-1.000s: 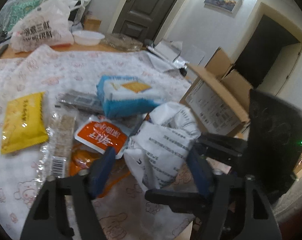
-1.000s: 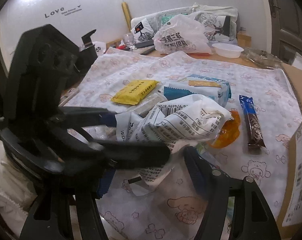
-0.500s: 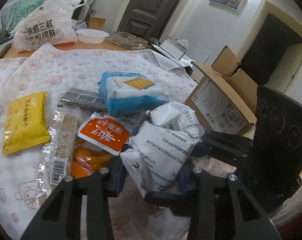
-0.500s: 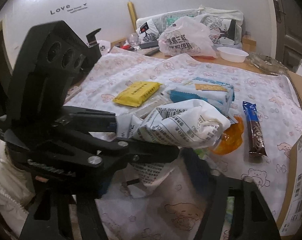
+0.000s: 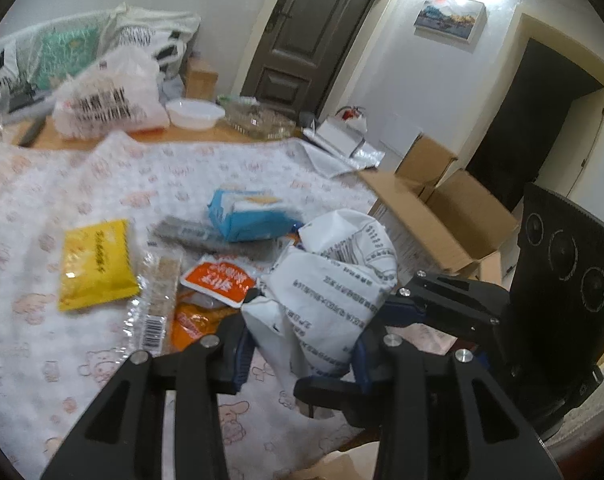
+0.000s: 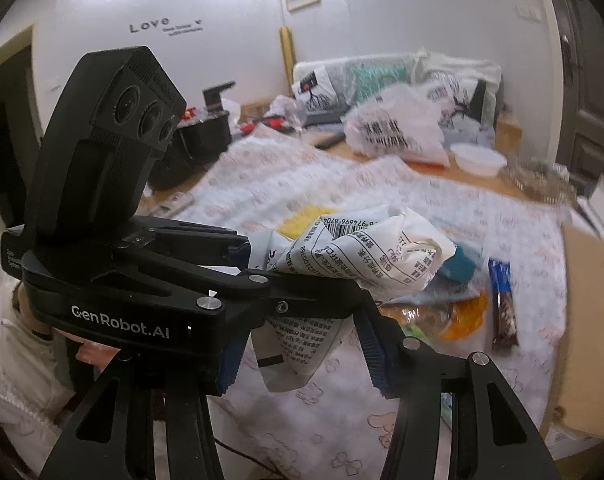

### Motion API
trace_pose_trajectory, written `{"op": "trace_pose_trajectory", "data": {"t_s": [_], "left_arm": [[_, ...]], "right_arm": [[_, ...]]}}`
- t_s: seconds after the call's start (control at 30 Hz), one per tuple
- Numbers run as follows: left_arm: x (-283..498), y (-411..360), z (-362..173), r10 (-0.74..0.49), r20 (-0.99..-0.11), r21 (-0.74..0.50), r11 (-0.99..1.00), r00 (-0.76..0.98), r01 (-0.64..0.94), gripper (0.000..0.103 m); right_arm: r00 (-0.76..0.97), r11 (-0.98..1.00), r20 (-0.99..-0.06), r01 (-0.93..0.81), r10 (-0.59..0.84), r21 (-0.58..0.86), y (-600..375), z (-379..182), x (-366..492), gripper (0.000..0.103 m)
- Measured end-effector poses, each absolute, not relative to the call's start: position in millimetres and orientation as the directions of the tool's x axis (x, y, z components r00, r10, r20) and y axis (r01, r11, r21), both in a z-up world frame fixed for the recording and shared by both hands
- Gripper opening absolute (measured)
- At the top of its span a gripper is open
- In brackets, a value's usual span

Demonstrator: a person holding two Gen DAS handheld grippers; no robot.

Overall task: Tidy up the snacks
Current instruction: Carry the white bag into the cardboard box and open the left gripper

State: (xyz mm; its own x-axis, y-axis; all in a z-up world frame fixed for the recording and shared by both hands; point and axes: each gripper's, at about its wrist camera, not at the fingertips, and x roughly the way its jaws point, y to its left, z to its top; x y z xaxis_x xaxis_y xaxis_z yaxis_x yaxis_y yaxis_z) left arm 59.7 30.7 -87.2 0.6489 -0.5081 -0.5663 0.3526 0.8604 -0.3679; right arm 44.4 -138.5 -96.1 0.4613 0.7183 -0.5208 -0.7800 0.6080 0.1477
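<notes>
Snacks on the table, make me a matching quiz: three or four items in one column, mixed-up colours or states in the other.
Column one:
1. flat packet
2. crumpled bag
3. cracker pack
4. cardboard box

Column two:
A. blue
B. open, brown
C. yellow
D. white, gripped by both tools

Pairs: 1-C, 2-D, 3-A, 4-B

The white snack bag (image 5: 334, 292) is crinkled, printed plastic film, and the yellow packet (image 5: 95, 264) is glossy. A soft printed cloth (image 5: 101, 184) covers the wooden counter (image 5: 197, 134). The box (image 5: 442, 216) is matt brown cardboard.
</notes>
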Motion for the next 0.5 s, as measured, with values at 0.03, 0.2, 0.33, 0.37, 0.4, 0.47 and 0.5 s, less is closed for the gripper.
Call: {"op": "trace_pose_trajectory", "data": {"t_s": [0.03, 0.2, 0.33, 0.37, 0.4, 0.47, 0.5], "left_arm": [[53.5, 32.0, -78.9, -0.501, -0.558, -0.358, 0.865, 0.662, 0.353, 0.036], [32.9, 28.3, -45.7, -0.473, -0.531, -0.313, 0.881, 0.703, 0.356, 0.036], [20.8, 15.9, -15.0, -0.457, -0.511, -0.267, 0.890, 0.728, 0.371, 0.036], [19.4, 11.7, -11.7, -0.456, -0.509, -0.261, 0.890, 0.730, 0.374, 0.036], [18.8, 5.7, -3.6, -0.458, -0.504, -0.251, 0.889, 0.732, 0.384, 0.036], [19.5, -9.2, 10.7, -0.465, -0.496, -0.228, 0.885, 0.734, 0.406, 0.036], [21.4, -16.0, 14.8, -0.468, -0.494, -0.221, 0.883, 0.733, 0.415, 0.036]], "right_arm": [[0.468, 0.605, -0.510, -0.784, 0.722, 0.137, -138.4, -90.0, 39.7, 0.046], [0.496, 0.597, -0.462, -0.797, 0.735, 0.095, -140.1, -60.5, 20.1, 0.046], [0.525, 0.605, -0.418, -0.792, 0.741, 0.077, -150.4, -39.5, 7.9, 0.047], [0.535, 0.610, -0.406, -0.789, 0.741, 0.074, -155.3, -34.2, 5.4, 0.047], [0.544, 0.616, -0.395, -0.785, 0.740, 0.071, -160.7, -29.5, 2.9, 0.047], [0.565, 0.630, -0.375, -0.774, 0.734, 0.068, -172.7, -18.2, 1.4, 0.047], [0.579, 0.641, -0.365, -0.765, 0.729, 0.066, -180.8, -12.9, 0.6, 0.047]]}}
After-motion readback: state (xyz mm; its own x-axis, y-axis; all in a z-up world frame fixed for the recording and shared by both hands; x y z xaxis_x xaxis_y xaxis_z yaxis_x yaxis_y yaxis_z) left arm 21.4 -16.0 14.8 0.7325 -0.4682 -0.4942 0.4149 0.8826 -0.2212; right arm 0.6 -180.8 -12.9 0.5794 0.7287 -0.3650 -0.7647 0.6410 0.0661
